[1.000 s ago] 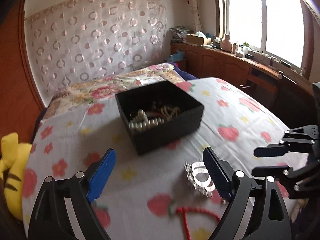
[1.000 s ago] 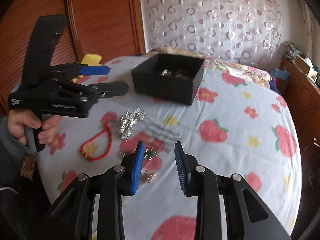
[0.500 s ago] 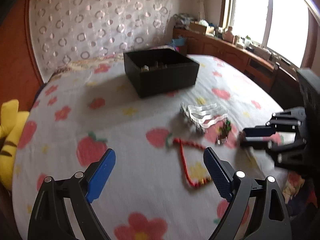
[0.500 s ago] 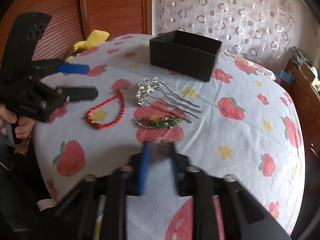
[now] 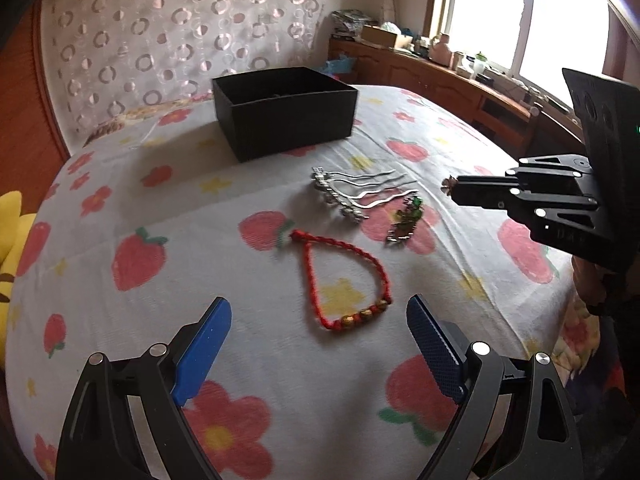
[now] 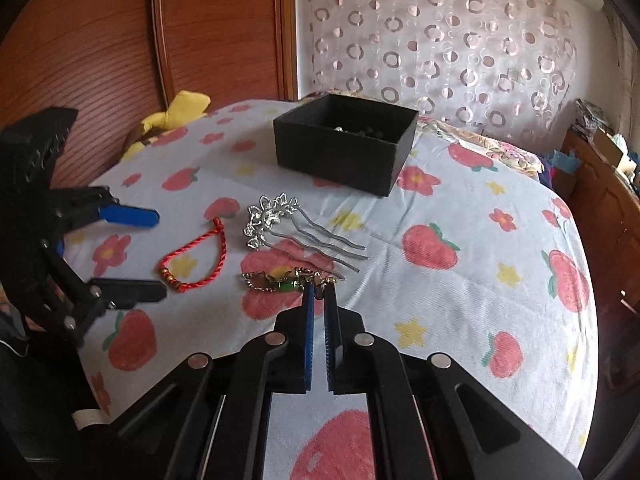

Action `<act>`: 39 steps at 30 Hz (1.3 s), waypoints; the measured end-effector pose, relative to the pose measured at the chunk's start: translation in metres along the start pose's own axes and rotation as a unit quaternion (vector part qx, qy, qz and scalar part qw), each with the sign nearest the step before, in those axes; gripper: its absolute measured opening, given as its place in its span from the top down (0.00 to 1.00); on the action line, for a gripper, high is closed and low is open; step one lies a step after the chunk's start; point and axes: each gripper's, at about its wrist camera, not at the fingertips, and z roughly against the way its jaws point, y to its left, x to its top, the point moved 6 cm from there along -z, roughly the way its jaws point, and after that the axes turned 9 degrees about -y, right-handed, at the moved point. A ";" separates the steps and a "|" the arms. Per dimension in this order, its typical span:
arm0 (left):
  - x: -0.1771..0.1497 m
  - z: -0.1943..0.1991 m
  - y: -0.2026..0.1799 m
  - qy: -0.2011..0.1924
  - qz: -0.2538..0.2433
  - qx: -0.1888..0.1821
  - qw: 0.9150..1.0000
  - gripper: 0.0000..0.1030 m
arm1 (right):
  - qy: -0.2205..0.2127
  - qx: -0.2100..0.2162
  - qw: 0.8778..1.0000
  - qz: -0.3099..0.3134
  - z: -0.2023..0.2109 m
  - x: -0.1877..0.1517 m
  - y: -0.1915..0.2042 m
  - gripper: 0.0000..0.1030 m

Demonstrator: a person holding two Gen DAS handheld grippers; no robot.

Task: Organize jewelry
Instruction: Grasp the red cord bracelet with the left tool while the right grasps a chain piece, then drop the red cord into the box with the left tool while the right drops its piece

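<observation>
Black box (image 6: pixel 344 144) sits toward far end of bed (image 6: pixel 460 280), some jewelry already inside. Three pieces loose on sheet nearer front edge: red cord bracelet (image 5: pixel 344 276), silver hairpin (image 6: pixel 280 224), green-stoned chain (image 6: pixel 280 280). Right gripper (image 6: pixel 319 296) clenched on small charm (image 5: pixel 448 187) at chain's end, likely first lift toward box. Left gripper (image 5: pixel 316 344) spread wide, hovering just short of bracelet, apparently lining up grasp. Clear sheet between pieces and box; bed's right side bare, left edge near yellow plush (image 6: pixel 180 108).
</observation>
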 end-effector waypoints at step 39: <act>0.052 0.022 0.014 -0.070 0.013 0.006 0.997 0.93 | -0.031 0.001 1.000 -0.004 0.000 0.033 0.005 0.94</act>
